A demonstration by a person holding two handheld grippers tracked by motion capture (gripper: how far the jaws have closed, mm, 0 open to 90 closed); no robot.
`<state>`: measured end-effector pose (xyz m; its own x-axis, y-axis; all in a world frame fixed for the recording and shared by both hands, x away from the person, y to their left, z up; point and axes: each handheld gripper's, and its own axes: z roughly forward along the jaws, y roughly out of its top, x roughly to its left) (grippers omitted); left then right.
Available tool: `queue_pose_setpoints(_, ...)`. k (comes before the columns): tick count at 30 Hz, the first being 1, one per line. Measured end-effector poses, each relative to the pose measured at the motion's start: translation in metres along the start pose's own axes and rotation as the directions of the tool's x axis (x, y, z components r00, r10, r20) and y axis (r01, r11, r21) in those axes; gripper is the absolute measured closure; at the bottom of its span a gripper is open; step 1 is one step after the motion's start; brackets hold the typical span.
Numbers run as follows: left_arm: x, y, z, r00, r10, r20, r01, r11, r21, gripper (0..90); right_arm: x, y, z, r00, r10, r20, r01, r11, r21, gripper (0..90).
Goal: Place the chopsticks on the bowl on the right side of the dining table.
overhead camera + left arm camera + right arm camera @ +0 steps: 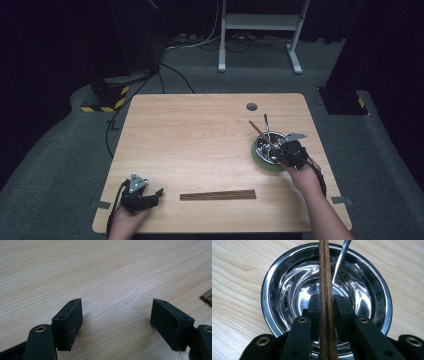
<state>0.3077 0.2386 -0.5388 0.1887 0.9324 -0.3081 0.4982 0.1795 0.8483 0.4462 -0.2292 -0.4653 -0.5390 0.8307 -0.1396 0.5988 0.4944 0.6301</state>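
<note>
A steel bowl rests on a green coaster at the table's right side. My right gripper hovers over it, shut on a pair of dark wooden chopsticks that slant up and to the left. In the right gripper view the chopsticks run straight up between the closed jaws, above the bowl. A metal utensil handle leans in the bowl. Another dark wooden bundle of chopsticks lies flat near the front edge. My left gripper sits open at the front left, just above bare wood.
The wooden table has a round cable hole near its back edge. Beyond it, on the grey carpet, stand a white frame and cables. The end of the lying chopsticks peeks in at the right of the left gripper view.
</note>
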Motion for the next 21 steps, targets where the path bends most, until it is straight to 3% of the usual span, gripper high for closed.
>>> queue_pose_setpoints(11, 0.0, 0.0, 0.0, 1.0, -0.002, -0.002, 0.002, 1.0, -0.001, 25.7, 0.004, -0.004, -0.003, 0.9997, -0.02, -0.014, 0.02, 1.0, -0.016, 76.6)
queue_pose_setpoints(15, 0.0, 0.0, 0.0, 1.0, -0.001, -0.001, 0.001, 1.0, -0.001, 25.7, 0.007, -0.006, -0.007, 0.9978, -0.059, -0.029, 0.059, 0.998, -0.019, 76.7)
queue_pose_setpoints(21, 0.0, 0.0, 0.0, 1.0, -0.002, -0.002, 0.002, 1.0, -0.002, 25.7, 0.01, -0.009, -0.009, 0.9966, -0.068, -0.046, 0.067, 0.997, -0.028, 76.7)
